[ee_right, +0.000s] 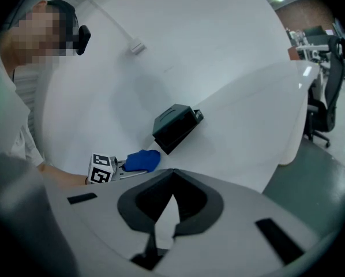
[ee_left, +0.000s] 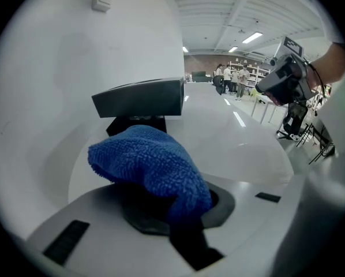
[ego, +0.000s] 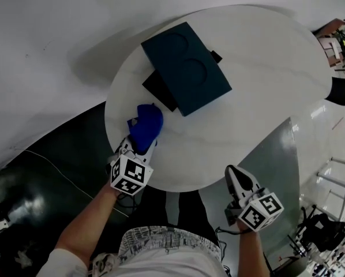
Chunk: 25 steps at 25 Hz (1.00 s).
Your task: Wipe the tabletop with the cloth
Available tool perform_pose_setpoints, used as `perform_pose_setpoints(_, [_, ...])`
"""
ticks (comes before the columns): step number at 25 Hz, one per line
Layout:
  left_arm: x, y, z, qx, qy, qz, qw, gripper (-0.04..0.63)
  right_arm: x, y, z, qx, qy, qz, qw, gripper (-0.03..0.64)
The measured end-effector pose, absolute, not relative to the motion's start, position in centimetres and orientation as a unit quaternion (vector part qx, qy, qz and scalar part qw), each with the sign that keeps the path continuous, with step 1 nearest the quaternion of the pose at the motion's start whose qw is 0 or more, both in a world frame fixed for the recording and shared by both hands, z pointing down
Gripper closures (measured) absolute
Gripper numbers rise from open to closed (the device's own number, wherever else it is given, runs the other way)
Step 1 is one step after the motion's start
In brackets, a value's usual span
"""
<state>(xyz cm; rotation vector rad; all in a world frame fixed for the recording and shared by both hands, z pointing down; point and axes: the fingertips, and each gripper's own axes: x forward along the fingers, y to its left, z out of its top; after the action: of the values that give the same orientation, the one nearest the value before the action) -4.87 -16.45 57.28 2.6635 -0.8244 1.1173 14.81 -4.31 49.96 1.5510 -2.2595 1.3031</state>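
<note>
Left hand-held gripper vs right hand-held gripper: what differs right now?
The left hand-held gripper is shut on the blue cloth; the right hand-held gripper is shut on nothing. The left one reaches over the white tabletop toward the dark box; the right one sits back at the tabletop's near rim. Shared: both closed, same build.

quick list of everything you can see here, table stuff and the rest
table: one, white, round, fills the middle of the head view
box: one, dark blue-green, two round dents on top, at the far side of the table
slab: one, black, under the box, sticking out at its left
cloth: one, blue, bunched, near the table's left edge
chair: one, black, beyond the table, right gripper view
left gripper: one, white, jaws closed on the cloth
right gripper: one, white, jaws together, empty, at the table's near edge
</note>
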Motion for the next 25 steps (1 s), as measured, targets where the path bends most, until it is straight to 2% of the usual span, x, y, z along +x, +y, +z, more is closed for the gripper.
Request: perform_pose_setpoints(25, [18.2, -9.8, 58.3, 0.926, -0.116, 0.358, 0.029, 0.520, 28.1, 3.4, 51.3, 0.584, -0.684, 0.436, -0.004, 0.611])
